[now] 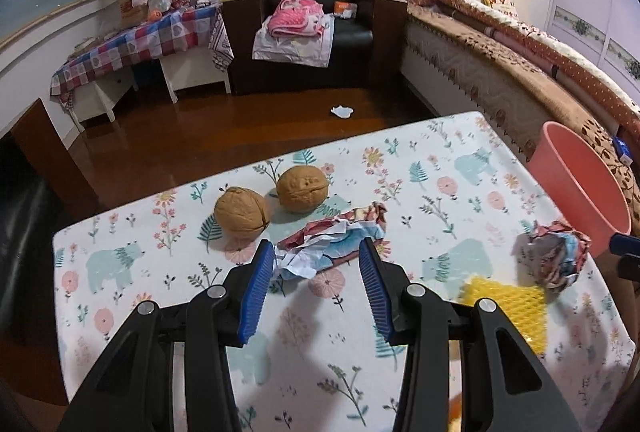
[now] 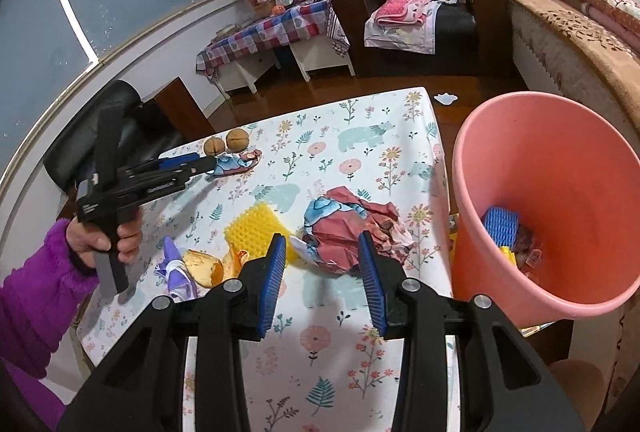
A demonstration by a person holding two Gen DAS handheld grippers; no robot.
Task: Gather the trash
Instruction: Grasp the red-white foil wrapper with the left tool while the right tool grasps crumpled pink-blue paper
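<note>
A flattened, crumpled red-and-blue paper wrapper (image 1: pixel 340 232) lies on the floral tablecloth (image 1: pixel 440 160). My left gripper (image 1: pixel 317 246) is open, and its blue pads flank the wrapper's near end without squeezing it. A crumpled red-and-blue paper ball (image 2: pixel 352 228) lies just beyond my right gripper (image 2: pixel 322 238), which is open and holds nothing. The same ball (image 1: pixel 554 256) shows at the right of the left wrist view. In the right wrist view a hand in a purple sleeve (image 2: pixel 36 288) holds the left gripper (image 2: pixel 206 162) at the wrapper (image 2: pixel 236 162).
Two walnuts (image 1: pixel 241 214) (image 1: pixel 303 188) sit just behind the wrapper. A yellow foam net (image 2: pixel 256 232), orange peel (image 2: pixel 204 266) and a purple wrapper (image 2: pixel 174 264) lie near the right gripper. A pink bin (image 2: pixel 500 136) holding trash stands at the table's right edge.
</note>
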